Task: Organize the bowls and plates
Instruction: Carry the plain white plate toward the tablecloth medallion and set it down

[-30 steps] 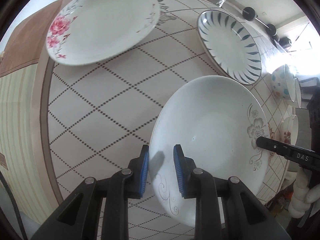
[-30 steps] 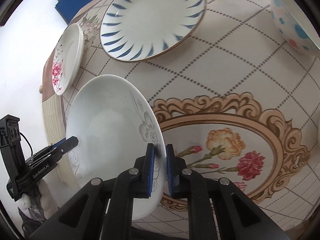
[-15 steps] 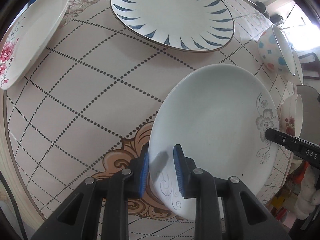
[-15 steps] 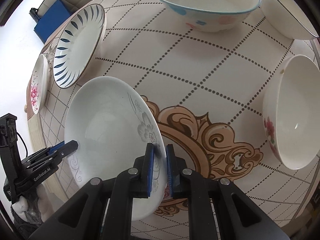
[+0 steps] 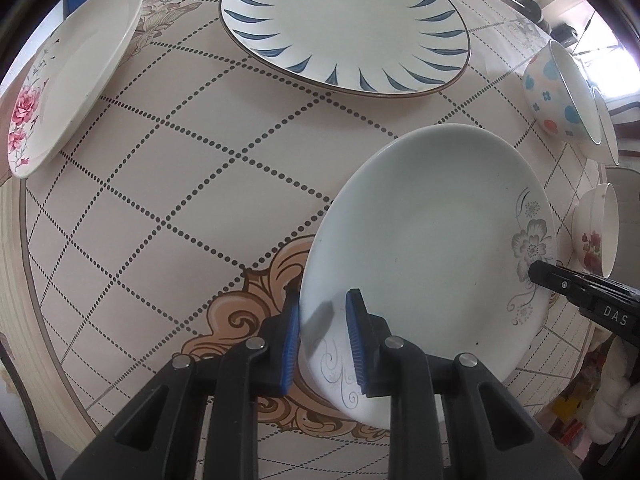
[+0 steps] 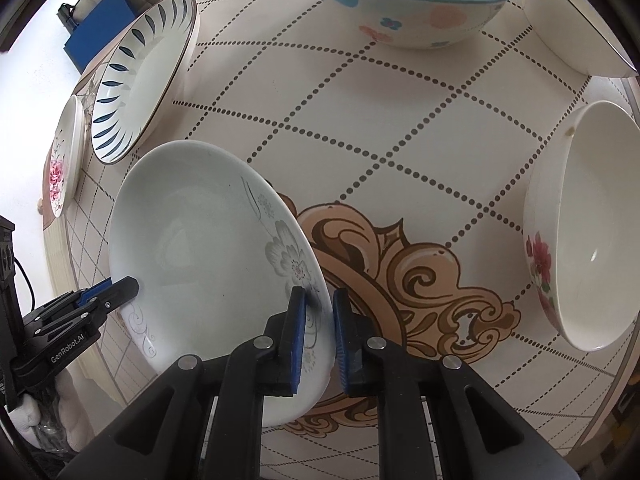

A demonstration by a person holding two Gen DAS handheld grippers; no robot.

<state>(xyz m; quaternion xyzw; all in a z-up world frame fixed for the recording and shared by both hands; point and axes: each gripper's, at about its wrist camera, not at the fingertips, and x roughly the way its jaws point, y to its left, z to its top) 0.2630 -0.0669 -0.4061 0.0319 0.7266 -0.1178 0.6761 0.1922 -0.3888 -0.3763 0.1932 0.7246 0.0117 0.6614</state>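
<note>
A pale plate with a grey flower print (image 5: 432, 248) is held over the patterned table by both grippers. My left gripper (image 5: 322, 342) is shut on its near rim. My right gripper (image 6: 319, 330) is shut on the opposite rim by the grey flower (image 6: 288, 258); its tip shows in the left wrist view (image 5: 538, 274). The plate (image 6: 200, 240) hangs tilted above the table's brown scroll ornament. A blue-leaf plate (image 5: 344, 24) lies beyond it, and a pink-rose plate (image 5: 68, 76) lies at the far left.
A bowl with blue and orange dots (image 5: 556, 92) and a white bowl with red flowers (image 6: 580, 256) stand on the right side of the table (image 5: 160, 184). Another white dish (image 6: 576, 32) sits at the back right. A blue box (image 6: 96, 28) lies beyond the table.
Both grippers have carried the plate across the table, away from the pink-rose plate and toward the bowls. The blue-leaf plate and the bowls now appear closer. Both grips are unchanged.
</note>
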